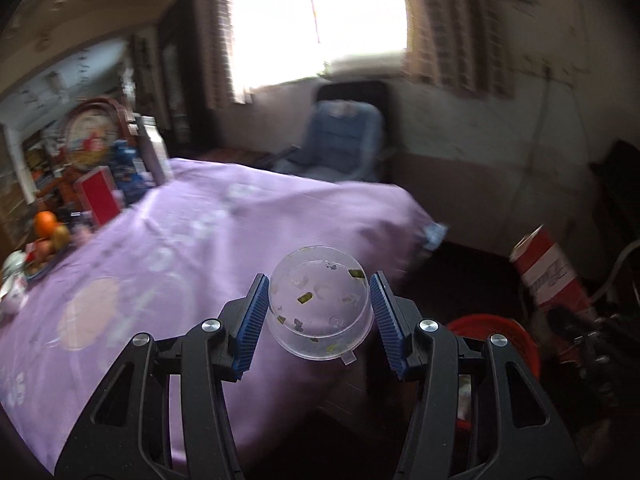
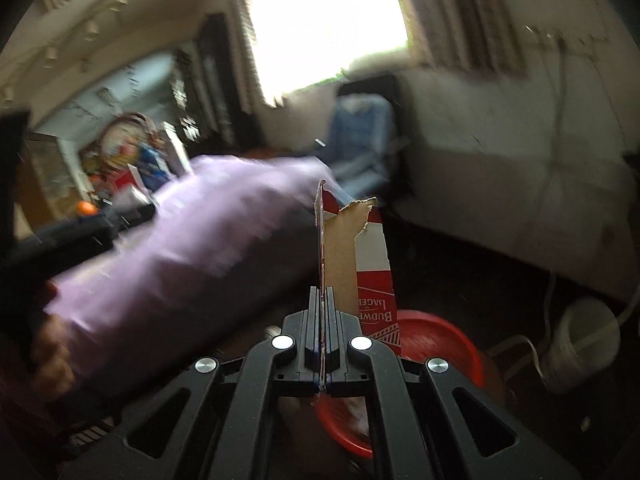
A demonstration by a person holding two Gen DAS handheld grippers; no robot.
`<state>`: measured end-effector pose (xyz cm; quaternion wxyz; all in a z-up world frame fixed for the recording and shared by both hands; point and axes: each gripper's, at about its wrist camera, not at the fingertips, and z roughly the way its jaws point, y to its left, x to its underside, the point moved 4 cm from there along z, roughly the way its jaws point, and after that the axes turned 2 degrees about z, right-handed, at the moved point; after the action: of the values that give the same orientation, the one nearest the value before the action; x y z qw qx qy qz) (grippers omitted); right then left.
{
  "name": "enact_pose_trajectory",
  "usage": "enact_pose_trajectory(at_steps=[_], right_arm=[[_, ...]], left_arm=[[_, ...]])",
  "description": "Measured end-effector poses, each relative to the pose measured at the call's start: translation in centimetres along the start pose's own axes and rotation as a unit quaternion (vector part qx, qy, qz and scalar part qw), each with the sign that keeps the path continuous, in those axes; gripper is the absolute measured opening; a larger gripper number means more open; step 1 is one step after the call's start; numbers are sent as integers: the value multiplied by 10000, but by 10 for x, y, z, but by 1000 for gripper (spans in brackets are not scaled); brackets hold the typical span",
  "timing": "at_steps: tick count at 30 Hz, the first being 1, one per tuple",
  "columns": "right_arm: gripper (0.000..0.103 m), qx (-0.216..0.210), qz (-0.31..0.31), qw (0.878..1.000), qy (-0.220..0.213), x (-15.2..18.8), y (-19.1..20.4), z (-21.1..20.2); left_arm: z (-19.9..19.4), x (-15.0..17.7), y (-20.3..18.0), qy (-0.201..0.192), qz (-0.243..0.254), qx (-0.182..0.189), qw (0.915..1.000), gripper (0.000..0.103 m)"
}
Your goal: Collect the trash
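Past the table's (image 1: 224,232) near corner, where the purple cloth (image 1: 280,208) drops off, dark open floor runs to the far wall, and a red bin (image 1: 496,336) sits low on it just right of the left gripper (image 1: 319,296). That gripper's blue pads (image 1: 252,320) stand partly open, clamped on a clear cup (image 1: 320,304) flecked with food bits, held off the table's edge. The right gripper (image 2: 322,304) is pinched tight on the wall of a torn red-and-white carton (image 2: 356,264), upright over the bin (image 2: 440,344). The bin's near rim is cut off by both tools. Clutter at the table's far end (image 1: 92,168), a blue chair (image 1: 344,136) and the window (image 1: 320,16) are smeared by blur; a white tub (image 2: 580,344) stands near the bin.
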<state>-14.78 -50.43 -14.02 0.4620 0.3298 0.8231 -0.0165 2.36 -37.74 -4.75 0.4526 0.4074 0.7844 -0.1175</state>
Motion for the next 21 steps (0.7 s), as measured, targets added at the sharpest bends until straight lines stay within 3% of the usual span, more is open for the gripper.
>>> enact_pose_trajectory(at_steps=[3, 5, 9, 14, 16, 18, 21], right_arm=[[12, 94, 243, 9968, 757, 31, -35, 34], [36, 16, 605, 9942, 895, 41, -53, 41], [36, 171, 973, 9929, 667, 41, -83, 32], [41, 529, 1132, 9915, 366, 35, -95, 13], [42, 542, 1190, 9909, 317, 34, -99, 12], [42, 530, 1169, 9912, 331, 35, -96, 11], [42, 547, 1036, 9923, 411, 35, -89, 12]], left_arm=[[27, 6, -42, 279, 325, 397, 9983, 52], [43, 11, -65, 463, 493, 678, 9954, 52], [71, 24, -104, 835, 738, 1201, 9865, 52], [101, 48, -151, 1427, 1034, 1813, 9675, 52], [106, 55, -163, 1553, 1162, 1877, 9629, 61], [108, 61, -167, 1600, 1215, 1843, 9621, 78], [108, 63, -167, 1603, 1259, 1755, 9632, 82]])
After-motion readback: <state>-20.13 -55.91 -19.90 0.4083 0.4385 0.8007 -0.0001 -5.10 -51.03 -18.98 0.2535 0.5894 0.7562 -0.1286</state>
